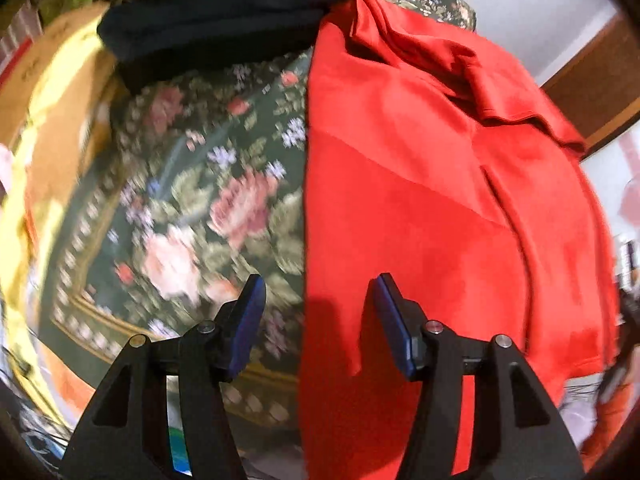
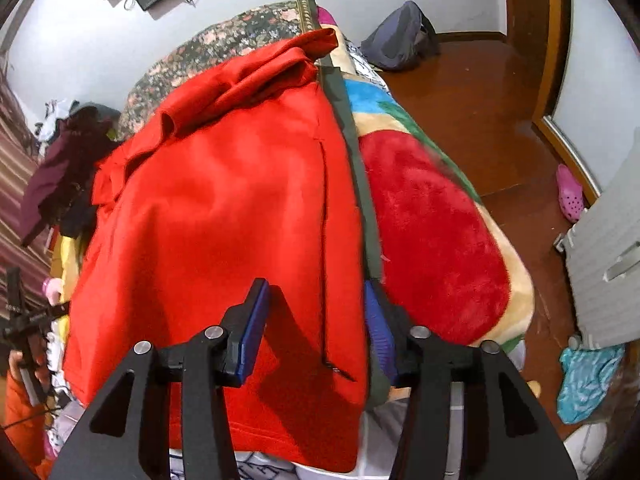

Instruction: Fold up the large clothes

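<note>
A large red garment (image 1: 420, 200) lies spread on the bed, folded lengthwise, with a rumpled sleeve or hood at its far end. It also shows in the right wrist view (image 2: 224, 220). My left gripper (image 1: 318, 292) is open and empty, hovering over the garment's left edge. My right gripper (image 2: 316, 300) is open and empty above the garment's near right side, over a dark slit or pocket line.
A floral bedspread (image 1: 192, 200) covers the bed left of the garment. A folded black garment (image 1: 212, 36) lies at the far end. A colourful fleece blanket (image 2: 432, 232) drapes the bed's right side. Brown wooden floor (image 2: 480, 92), a pink shoe (image 2: 570, 192) and a bag (image 2: 400, 36) lie beyond.
</note>
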